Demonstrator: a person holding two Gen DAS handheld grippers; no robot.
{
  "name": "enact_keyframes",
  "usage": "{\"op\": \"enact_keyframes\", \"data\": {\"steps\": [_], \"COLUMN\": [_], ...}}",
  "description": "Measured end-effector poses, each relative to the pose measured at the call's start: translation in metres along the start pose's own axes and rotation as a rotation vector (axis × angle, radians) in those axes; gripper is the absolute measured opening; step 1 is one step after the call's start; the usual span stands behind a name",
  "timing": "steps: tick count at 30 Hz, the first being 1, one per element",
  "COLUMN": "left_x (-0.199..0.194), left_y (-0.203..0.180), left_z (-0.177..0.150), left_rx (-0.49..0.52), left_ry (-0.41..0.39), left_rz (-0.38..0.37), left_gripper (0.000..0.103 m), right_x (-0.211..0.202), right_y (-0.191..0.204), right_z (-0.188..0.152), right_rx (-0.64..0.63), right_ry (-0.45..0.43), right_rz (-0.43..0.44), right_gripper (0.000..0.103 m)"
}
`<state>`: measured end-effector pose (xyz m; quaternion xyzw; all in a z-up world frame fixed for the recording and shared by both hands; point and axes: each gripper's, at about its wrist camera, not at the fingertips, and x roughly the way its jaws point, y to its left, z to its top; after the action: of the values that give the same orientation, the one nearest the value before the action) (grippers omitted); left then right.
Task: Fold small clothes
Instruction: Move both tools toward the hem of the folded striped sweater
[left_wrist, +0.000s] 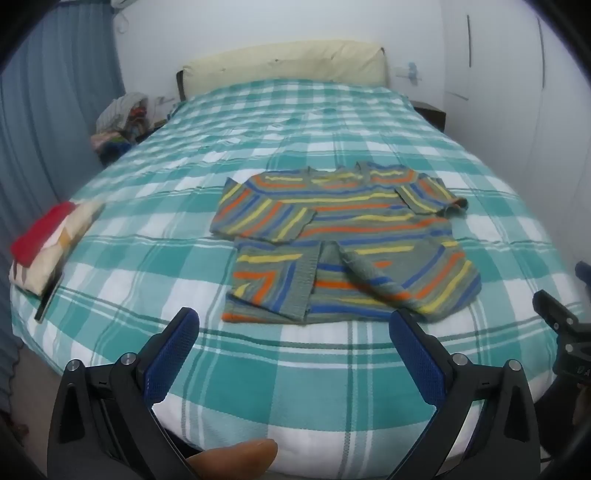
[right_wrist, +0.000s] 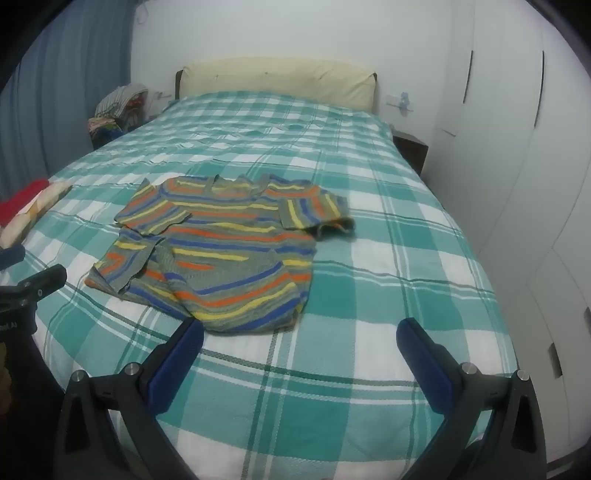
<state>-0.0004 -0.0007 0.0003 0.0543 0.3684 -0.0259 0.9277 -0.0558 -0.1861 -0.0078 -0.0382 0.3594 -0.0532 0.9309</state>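
Note:
A small grey knit sweater (left_wrist: 343, 240) with orange, yellow and blue stripes lies flat on the teal and white checked bed (left_wrist: 258, 362). Both sleeves are folded in over its body and its lower left corner is turned up. My left gripper (left_wrist: 291, 321) is open and empty, just short of the sweater's near hem. My right gripper (right_wrist: 299, 332) is open and empty, near the sweater (right_wrist: 221, 243), beside its lower right corner. The right gripper's body shows at the right edge of the left wrist view (left_wrist: 565, 332).
A folded pile of red and cream clothes (left_wrist: 48, 243) lies at the bed's left edge, with a dark flat object beside it. A heap of clothes (left_wrist: 122, 118) sits by the blue curtain. A cream headboard cushion (left_wrist: 284, 62) stands at the far end. White wardrobe doors (right_wrist: 517, 147) line the right.

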Motion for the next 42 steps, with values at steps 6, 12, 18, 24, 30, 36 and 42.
{"op": "enact_keyframes", "data": {"steps": [6, 12, 18, 24, 30, 36, 42], "left_x": [0.007, 0.013, 0.021, 0.021, 0.024, 0.027, 0.035], "left_y": [0.007, -0.006, -0.007, -0.005, -0.001, 0.000, 0.006], "left_z": [-0.008, -0.006, -0.010, -0.013, -0.012, -0.010, -0.011], "left_rx": [0.012, 0.060, 0.062, 0.057, 0.043, 0.042, 0.050], "left_ry": [0.016, 0.049, 0.093, 0.078, 0.092, 0.094, 0.104], "left_rz": [-0.015, 0.026, 0.011, 0.034, 0.036, 0.035, 0.016], "left_gripper": [0.103, 0.103, 0.103, 0.103, 0.103, 0.103, 0.103], "right_x": [-0.001, 0.003, 0.000, 0.001, 0.001, 0.002, 0.003], "right_y": [0.002, -0.001, -0.001, -0.003, -0.001, -0.002, -0.003], "right_z": [-0.001, -0.003, -0.004, -0.004, -0.004, -0.003, -0.002], "right_rx": [-0.003, 0.007, 0.003, 0.004, -0.003, -0.002, 0.001], "right_ry": [0.003, 0.006, 0.005, 0.003, 0.002, 0.006, 0.004], "right_rz": [-0.004, -0.040, -0.085, -0.112, -0.126, -0.139, -0.142], "right_gripper": [0.103, 0.103, 0.103, 0.103, 0.103, 0.103, 0.103]}}
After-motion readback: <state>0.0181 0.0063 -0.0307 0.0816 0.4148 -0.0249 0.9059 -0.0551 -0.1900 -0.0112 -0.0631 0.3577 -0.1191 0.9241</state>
